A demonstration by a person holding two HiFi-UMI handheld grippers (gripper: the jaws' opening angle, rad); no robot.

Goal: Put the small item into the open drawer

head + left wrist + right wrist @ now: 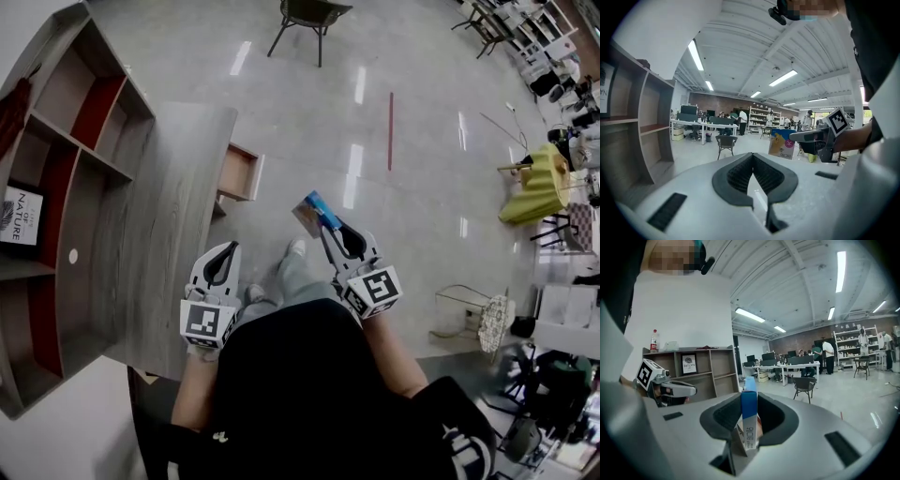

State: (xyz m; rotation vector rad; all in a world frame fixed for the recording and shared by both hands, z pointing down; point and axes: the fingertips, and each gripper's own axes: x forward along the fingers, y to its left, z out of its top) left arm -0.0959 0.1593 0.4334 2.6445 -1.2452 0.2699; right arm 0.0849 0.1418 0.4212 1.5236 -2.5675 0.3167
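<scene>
The small item is a flat box (pixel 312 212) with a blue top edge, and my right gripper (pixel 330 227) is shut on it, holding it in the air over the floor. In the right gripper view the box (pixel 749 416) stands upright between the jaws of that gripper (pixel 749 397). The open wooden drawer (pixel 241 172) sticks out from the desk's side, ahead and to the left of the box. My left gripper (pixel 228 249) hovers by the desk's edge, shut with nothing in it; its tips (pixel 753 155) meet. From there the box (pixel 782 144) shows off to the right.
A grey wooden desk (pixel 169 234) carries a shelf unit (pixel 66 187) with a framed print (pixel 21 216). A chair (pixel 309 19) stands far ahead on the glossy floor. Furniture and a yellow cloth (pixel 539 187) crowd the right side. The person's legs are below the grippers.
</scene>
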